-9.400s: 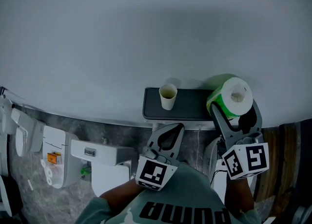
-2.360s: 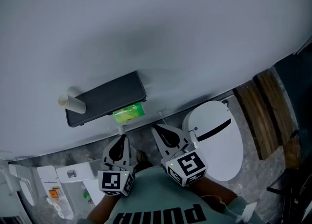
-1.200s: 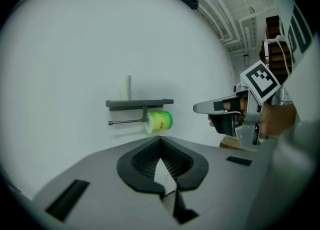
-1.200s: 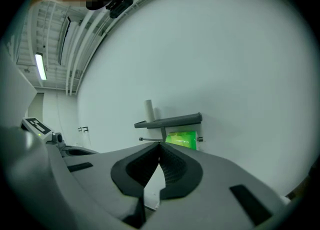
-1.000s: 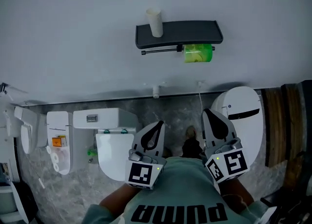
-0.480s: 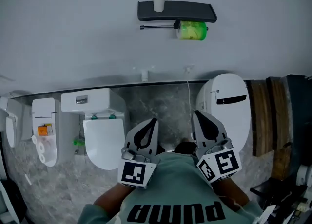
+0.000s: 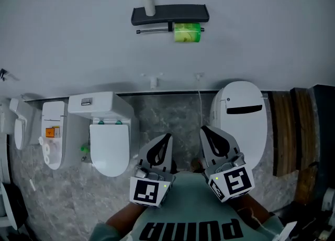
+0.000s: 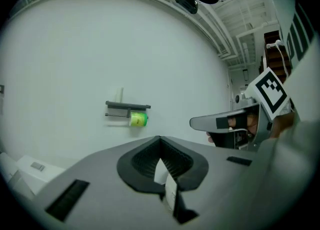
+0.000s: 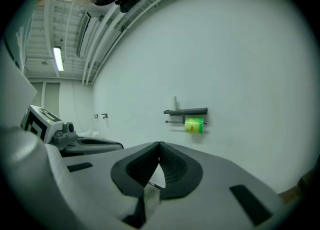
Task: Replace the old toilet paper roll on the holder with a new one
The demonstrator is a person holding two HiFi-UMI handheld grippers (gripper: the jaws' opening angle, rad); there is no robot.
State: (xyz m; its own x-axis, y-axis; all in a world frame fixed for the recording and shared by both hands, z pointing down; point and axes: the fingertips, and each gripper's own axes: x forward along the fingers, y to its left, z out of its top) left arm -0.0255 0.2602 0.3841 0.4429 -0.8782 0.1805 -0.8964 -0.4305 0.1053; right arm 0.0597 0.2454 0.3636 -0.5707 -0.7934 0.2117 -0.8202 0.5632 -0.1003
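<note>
**A:** Where is the roll?

**B:** The green roll (image 7: 187,32) hangs on the bar (image 7: 154,30) under the black shelf (image 7: 170,13), high on the far wall. It sits toward the bar's right end. A bare cardboard tube (image 7: 149,3) stands upright on the left end of the shelf.

**A:** How would it handle?

**B:** Light and soft, I'd judge. A hard squeeze would dent it, and the green covering looks smooth, so it may slip. I'd take it across its round side with a gentle grip, then slide it along the bar. Which end of the bar is free, I cannot tell from here.

**A:** And the tube?

**B:** Lighter again and easily crushed or tipped. Pinch it low on its wall.

**A:** The tools?

**B:** Both are well apart from the holder, near the person's chest, above the floor between the left toilet (image 7: 109,153) and the right toilet (image 7: 239,117). The left tool (image 7: 166,139) has its jaws pressed together with nothing in them. The right tool (image 7: 205,132) is closed and empty too.
</note>
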